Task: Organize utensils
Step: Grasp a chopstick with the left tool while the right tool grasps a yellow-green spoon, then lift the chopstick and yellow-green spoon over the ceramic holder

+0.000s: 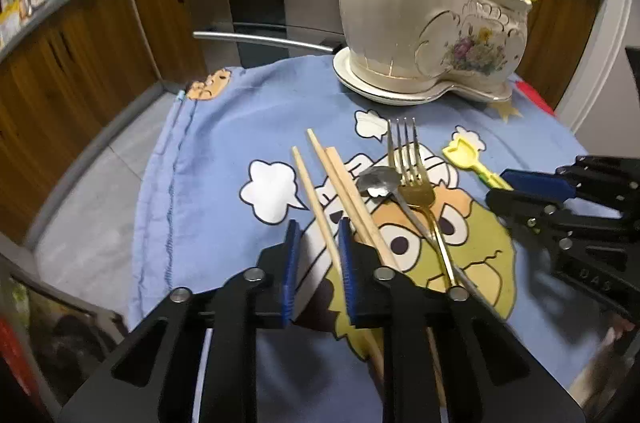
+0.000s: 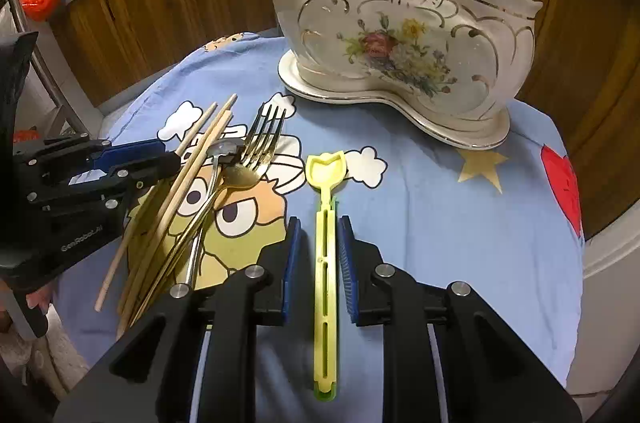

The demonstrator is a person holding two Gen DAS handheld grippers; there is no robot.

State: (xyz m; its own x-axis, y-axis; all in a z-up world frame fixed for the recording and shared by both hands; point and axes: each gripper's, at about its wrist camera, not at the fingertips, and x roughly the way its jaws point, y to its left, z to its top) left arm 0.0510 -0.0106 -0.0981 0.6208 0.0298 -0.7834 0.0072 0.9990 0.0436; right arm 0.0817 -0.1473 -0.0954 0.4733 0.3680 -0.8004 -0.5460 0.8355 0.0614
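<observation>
Chopstick [image 1: 316, 201] lies in released left claw [image 1: 319, 225]; right view shows scoop handle [image 2: 326, 263] in released right claw [image 2: 319, 223].

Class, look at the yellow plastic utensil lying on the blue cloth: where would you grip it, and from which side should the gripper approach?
Grip the yellow utensil on its long slotted handle, about midway, coming down from above with the fingers either side. It lies flat and apart from the other cutlery, and the handle is narrow and straight-sided. The right gripper already straddles it there.
</observation>
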